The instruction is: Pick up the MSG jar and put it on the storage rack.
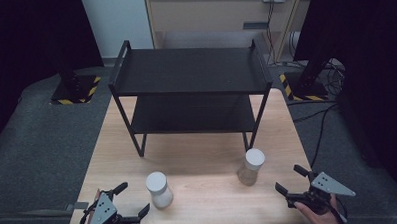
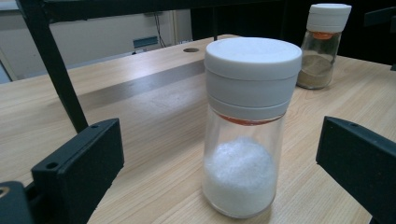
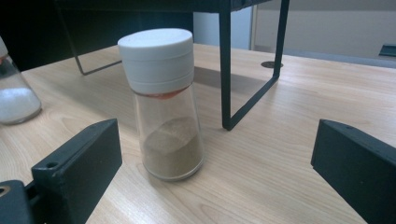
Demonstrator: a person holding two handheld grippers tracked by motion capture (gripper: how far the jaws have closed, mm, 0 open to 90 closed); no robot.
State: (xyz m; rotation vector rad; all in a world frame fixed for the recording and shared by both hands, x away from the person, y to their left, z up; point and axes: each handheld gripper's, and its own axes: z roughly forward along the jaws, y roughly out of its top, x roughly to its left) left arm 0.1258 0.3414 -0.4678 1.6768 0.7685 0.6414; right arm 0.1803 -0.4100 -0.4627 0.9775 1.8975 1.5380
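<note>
Left jaws: spread wide on the left gripper [image 1: 131, 201], nothing held — the salt shaker [image 2: 246, 126] is seen just ahead, between the jaw lines, untouched.
Right jaws: spread wide on the right gripper [image 1: 289, 179], nothing held — the pepper shaker [image 3: 163, 103] lies ahead, toward the left jaw.
Axis: both shakers upright, white caps up.
Nearer hand: each shaker is nearest its own side's gripper.
Beyond: black shelf rack [image 1: 190, 87] at the far side of the table [image 1: 208, 156].

A black two-tier metal rack [image 1: 191, 92] stands at the far side of a light wooden table [image 1: 208, 156], above grey carpeted floor [image 1: 37, 142].
</note>
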